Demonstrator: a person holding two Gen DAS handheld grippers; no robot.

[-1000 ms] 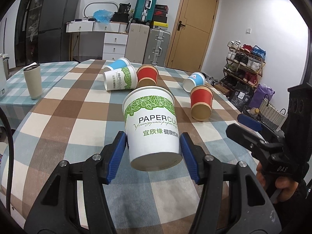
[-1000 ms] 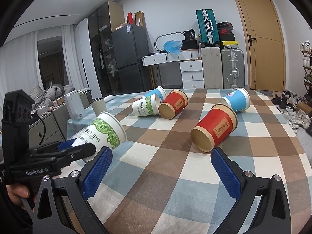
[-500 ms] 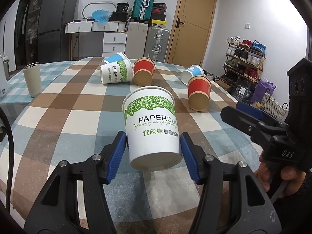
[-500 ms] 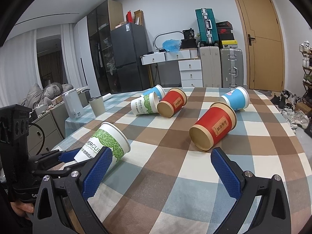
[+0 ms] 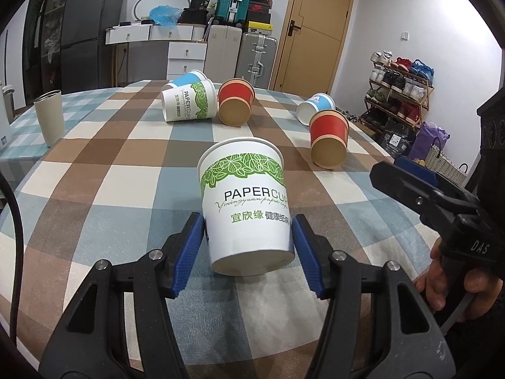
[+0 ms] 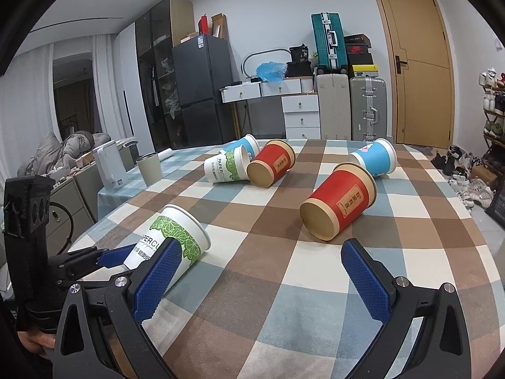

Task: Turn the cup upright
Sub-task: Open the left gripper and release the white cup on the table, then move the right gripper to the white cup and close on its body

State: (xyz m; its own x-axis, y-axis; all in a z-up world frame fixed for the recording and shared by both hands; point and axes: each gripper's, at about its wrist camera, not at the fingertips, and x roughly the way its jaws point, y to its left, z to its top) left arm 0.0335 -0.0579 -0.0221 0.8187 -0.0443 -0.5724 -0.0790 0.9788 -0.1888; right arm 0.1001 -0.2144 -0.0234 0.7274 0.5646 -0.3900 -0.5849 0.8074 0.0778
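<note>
My left gripper (image 5: 248,254) is shut on a white paper cup with green leaves (image 5: 244,202), gripping it near its base. The cup leans with its rim pointing away from me and sits low over the checked tablecloth (image 5: 94,170). In the right wrist view the same cup (image 6: 172,237) lies tilted at the table's left, rim toward the table's middle, with the left gripper (image 6: 104,260) around it. My right gripper (image 6: 263,279) is open and empty, low over the table's near side; it also shows at the right in the left wrist view (image 5: 419,183).
Several other cups lie on their sides: a red one (image 6: 339,205), a blue one (image 6: 375,158), another red one (image 6: 273,162), a white-green one (image 6: 225,167) and a blue one behind it. A beige tumbler (image 5: 49,117) stands on a side table at the left.
The left gripper has lowered the green-leaf cup toward the table and tipped it more on its side. The right gripper has stayed open and nearly still.
</note>
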